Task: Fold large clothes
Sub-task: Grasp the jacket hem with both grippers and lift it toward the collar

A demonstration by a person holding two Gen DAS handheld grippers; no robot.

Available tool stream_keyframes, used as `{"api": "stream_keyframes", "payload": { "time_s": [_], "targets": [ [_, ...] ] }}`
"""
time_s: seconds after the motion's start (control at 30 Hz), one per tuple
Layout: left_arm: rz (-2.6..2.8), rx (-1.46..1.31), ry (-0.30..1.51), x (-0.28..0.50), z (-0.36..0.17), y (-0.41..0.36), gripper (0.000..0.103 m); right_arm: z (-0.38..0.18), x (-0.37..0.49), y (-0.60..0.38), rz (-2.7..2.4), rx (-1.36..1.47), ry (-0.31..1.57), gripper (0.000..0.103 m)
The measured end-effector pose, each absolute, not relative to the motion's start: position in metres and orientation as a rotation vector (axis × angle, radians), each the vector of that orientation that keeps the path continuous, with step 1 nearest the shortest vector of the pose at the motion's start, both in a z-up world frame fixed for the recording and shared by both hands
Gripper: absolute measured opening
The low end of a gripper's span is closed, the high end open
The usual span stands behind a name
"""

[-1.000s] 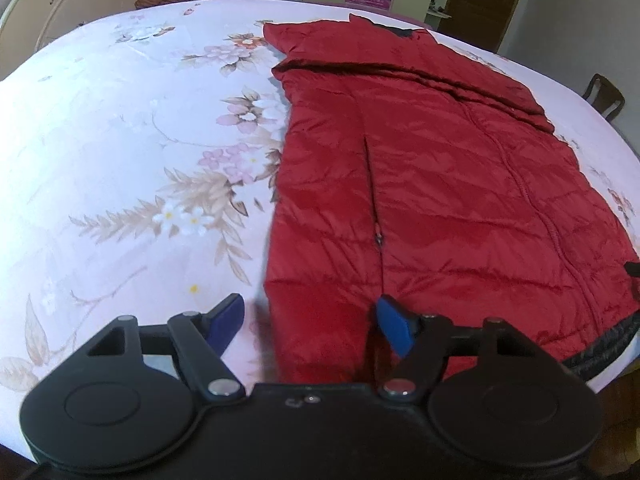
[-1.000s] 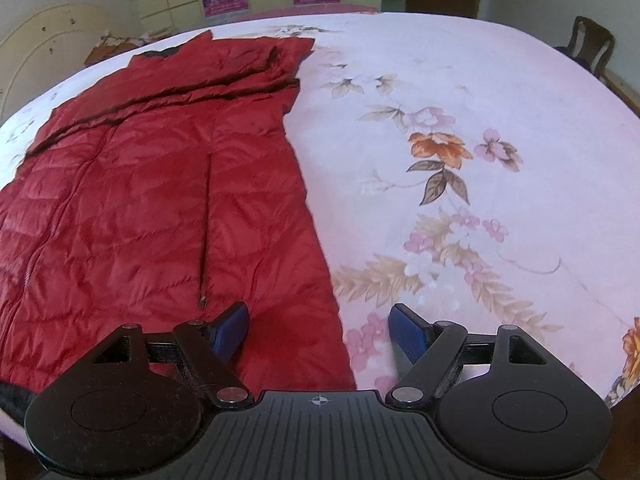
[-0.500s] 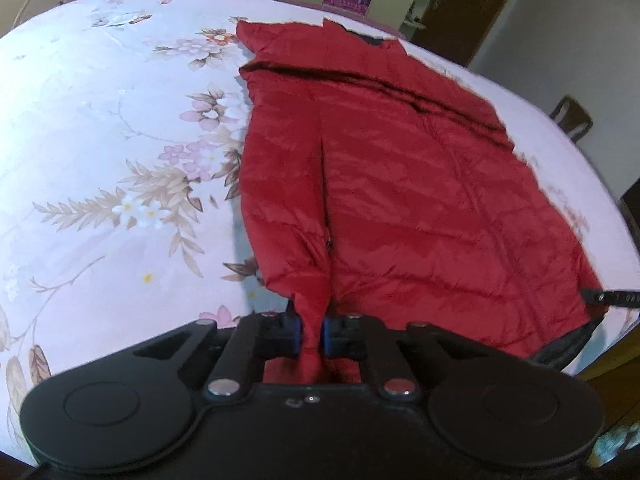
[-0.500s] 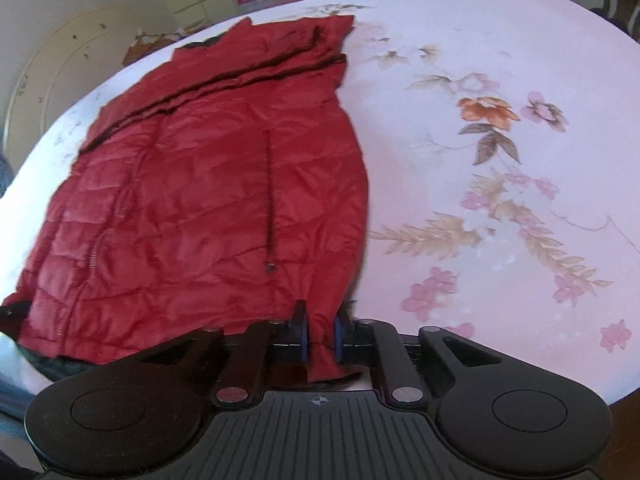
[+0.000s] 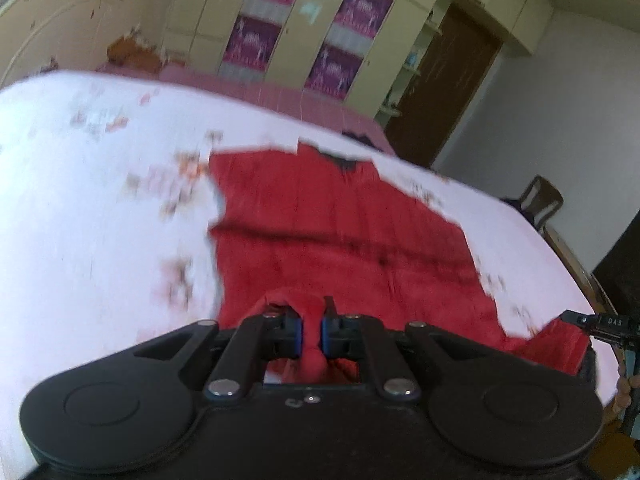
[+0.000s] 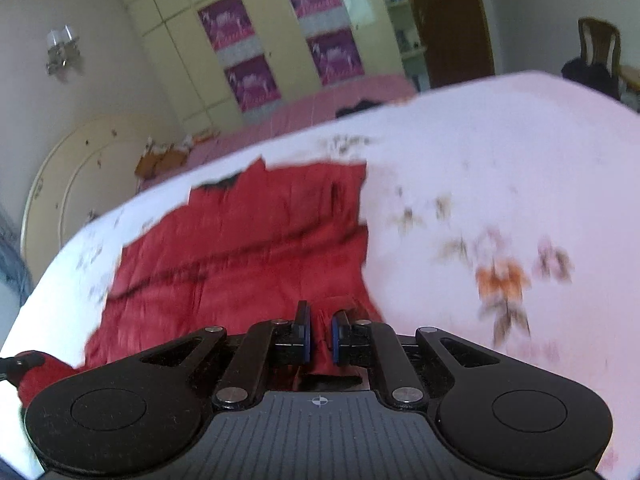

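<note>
left gripper [image 5: 311,334] and right gripper [image 6: 320,338] each clenched on hem of red jacket [image 5: 340,232]; hem-to-collar fold underway. next: carry hem toward collar at upper frame, evenly.

Wide bare stretches of white floral bedsheet [image 6: 500,168] either side of the spread red quilted jacket [image 5: 340,232], open for passage, hemmed in beyond by cream wardrobe doors [image 5: 192,20] and a brown wooden chair [image 6: 598,52].

A red quilted cloth jacket [image 5: 344,240] is seen on floral cloth bedding [image 5: 80,220]; matt black plastic forms the left gripper [image 5: 311,334].
</note>
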State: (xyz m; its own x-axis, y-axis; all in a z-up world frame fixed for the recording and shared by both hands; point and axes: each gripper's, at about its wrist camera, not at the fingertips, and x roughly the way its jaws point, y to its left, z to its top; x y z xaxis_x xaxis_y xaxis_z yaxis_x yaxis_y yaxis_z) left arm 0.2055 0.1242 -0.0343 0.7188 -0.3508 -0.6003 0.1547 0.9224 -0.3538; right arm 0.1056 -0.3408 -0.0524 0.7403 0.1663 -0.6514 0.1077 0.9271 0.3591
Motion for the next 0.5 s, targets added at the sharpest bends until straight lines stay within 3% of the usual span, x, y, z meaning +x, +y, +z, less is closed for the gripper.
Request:
{"api": "stream_keyframes", "payload": {
  "time_s": [0.5],
  "targets": [
    [-0.18,-0.219,0.63,0.395,-0.012,0.092,0.008,-0.062,0.309,-0.35,-0.032,0.387,0.693,0.009]
  ]
}}
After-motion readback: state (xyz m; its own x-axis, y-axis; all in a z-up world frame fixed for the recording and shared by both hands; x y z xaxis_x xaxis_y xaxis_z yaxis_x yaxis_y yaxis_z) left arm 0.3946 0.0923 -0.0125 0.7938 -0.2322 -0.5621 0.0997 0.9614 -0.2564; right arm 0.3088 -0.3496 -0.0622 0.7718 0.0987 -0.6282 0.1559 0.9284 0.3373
